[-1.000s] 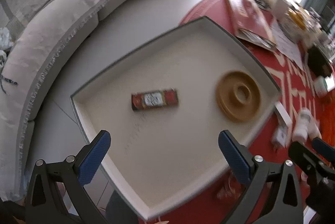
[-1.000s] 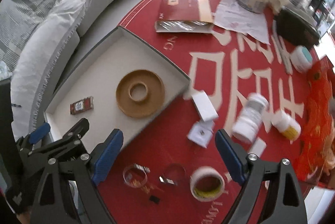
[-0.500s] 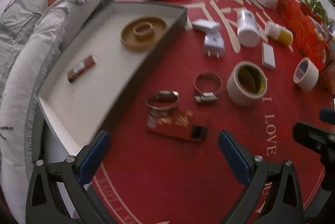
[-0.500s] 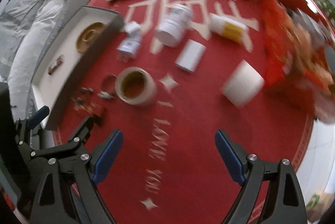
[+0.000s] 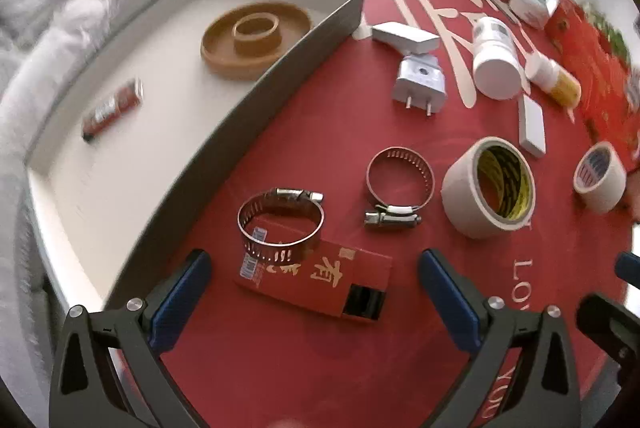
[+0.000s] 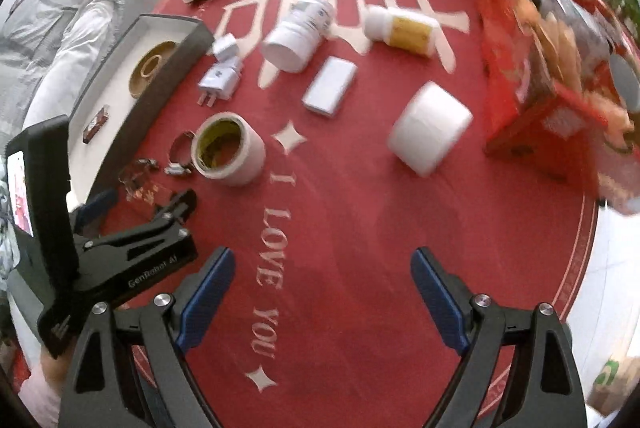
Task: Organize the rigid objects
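We saw bright daylight flaring from the far windows, heavy fisheye bending, dark corners, and blurred edges.

Two low views — shared tape roll (image 5: 489,188)

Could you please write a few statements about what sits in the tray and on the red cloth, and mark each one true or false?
1. The brown ring dish lies inside the tray. True.
2. One hose clamp rests partly on the red box. True.
3. The left gripper is shut on the red box. False: it is open, holding nothing.
4. The white plug adapter lies in the tray. False: it lies on the red cloth.
5. The right gripper is open and empty. True.
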`<action>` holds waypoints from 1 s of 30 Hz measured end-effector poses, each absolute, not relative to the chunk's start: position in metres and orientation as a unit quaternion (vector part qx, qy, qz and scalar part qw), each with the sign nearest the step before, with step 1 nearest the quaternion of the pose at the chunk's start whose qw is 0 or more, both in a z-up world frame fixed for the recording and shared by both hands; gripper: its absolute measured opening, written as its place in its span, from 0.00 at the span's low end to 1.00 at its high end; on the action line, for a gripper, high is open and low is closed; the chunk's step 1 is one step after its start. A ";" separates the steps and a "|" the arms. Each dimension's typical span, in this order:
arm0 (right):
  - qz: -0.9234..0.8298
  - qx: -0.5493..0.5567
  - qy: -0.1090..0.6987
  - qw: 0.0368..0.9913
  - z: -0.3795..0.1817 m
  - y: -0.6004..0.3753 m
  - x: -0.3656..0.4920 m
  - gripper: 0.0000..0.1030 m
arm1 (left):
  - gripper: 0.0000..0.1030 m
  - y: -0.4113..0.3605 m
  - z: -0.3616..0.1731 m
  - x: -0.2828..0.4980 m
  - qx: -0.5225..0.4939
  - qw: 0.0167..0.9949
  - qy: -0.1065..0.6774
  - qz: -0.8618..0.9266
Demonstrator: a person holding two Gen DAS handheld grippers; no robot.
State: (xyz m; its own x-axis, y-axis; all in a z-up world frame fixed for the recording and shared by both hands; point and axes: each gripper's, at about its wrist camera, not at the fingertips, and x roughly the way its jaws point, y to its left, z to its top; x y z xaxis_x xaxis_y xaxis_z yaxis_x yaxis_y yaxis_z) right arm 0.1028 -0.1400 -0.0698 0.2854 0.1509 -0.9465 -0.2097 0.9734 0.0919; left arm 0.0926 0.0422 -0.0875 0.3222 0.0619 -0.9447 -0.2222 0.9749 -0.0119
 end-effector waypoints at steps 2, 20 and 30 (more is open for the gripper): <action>0.121 -0.035 0.579 0.806 -0.067 -0.127 0.112 0.88 | 1.00 0.038 -0.086 0.091 -0.057 0.813 0.572 0.087; 0.164 -0.096 0.624 0.758 -0.102 -0.065 0.156 0.48 | 0.73 0.030 -0.071 0.056 -0.085 0.826 0.557 0.015; 0.130 0.001 0.631 0.765 -0.092 -0.160 0.094 0.48 | 0.74 0.029 -0.058 0.017 -0.100 0.823 0.559 -0.002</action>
